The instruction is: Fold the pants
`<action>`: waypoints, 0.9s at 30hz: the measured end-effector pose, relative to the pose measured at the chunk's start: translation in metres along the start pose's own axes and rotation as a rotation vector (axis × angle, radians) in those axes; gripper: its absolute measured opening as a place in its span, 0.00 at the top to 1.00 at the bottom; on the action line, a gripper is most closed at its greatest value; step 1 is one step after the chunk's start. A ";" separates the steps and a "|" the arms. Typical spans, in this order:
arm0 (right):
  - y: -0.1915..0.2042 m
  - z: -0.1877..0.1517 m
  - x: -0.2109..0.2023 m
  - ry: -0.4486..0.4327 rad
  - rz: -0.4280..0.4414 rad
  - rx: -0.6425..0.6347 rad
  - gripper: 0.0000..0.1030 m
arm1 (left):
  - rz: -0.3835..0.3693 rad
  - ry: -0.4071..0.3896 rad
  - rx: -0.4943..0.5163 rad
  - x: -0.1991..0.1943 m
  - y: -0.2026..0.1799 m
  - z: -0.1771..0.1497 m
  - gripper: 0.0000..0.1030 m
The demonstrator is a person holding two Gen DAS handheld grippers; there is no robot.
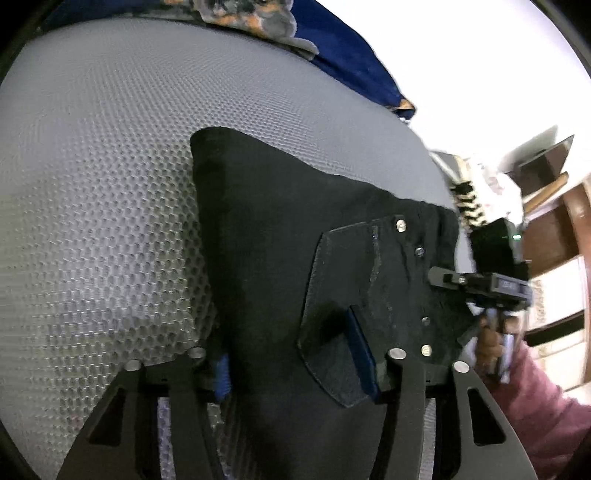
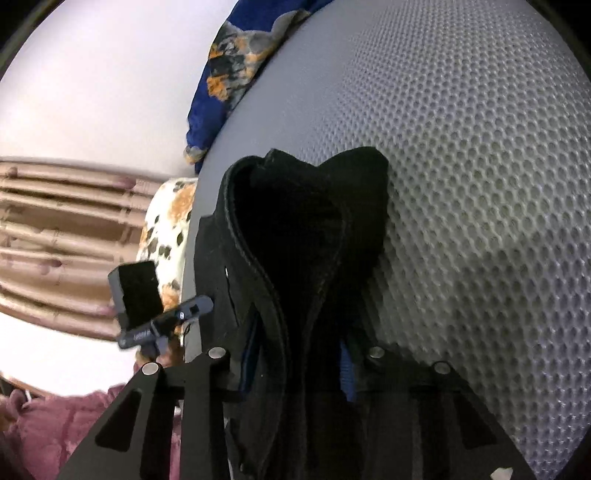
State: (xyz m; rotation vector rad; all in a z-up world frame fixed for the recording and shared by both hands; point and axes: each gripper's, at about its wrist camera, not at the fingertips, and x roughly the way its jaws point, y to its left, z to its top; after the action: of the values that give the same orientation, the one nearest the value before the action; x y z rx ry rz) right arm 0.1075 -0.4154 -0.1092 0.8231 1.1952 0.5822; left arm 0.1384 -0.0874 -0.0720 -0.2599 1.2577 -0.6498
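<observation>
Black pants (image 1: 280, 240) lie on a grey honeycomb-textured mat (image 1: 103, 192), back pocket and rivets showing. My left gripper (image 1: 295, 365) is shut on the pants fabric near the pocket, its blue pads (image 1: 360, 354) pressed against the cloth. In the right wrist view the pants (image 2: 295, 240) bunch up with the waistband seam curling between the fingers. My right gripper (image 2: 299, 365) is shut on the pants at the waistband. The right gripper's body also shows in the left wrist view (image 1: 491, 280), at the pants' right edge.
A blue, orange and grey patterned cloth (image 1: 258, 18) lies at the mat's far edge, also in the right wrist view (image 2: 229, 74). A person's maroon sleeve (image 1: 546, 413) is at the right. Wooden furniture (image 1: 554, 221) and a curtain (image 2: 55, 240) stand beyond the mat.
</observation>
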 end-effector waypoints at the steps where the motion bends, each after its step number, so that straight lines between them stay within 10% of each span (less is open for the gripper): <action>1: 0.003 -0.001 -0.001 -0.014 -0.016 0.000 0.71 | 0.024 -0.003 0.011 0.001 -0.003 0.001 0.61; 6: 0.034 -0.012 -0.010 -0.081 -0.098 -0.022 0.74 | 0.048 -0.034 0.031 -0.011 -0.005 -0.001 0.81; 17: 0.083 -0.017 0.017 -0.084 -0.127 -0.046 0.76 | 0.115 -0.121 0.062 -0.049 0.006 -0.005 0.86; 27: 0.107 0.046 0.059 -0.097 -0.121 -0.090 0.76 | 0.186 -0.223 0.071 -0.077 0.044 0.046 0.86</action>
State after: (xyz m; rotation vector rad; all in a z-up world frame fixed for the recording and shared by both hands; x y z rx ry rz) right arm 0.1716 -0.3181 -0.0496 0.6900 1.1137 0.4877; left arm 0.1832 -0.0154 -0.0196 -0.1495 1.0286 -0.4907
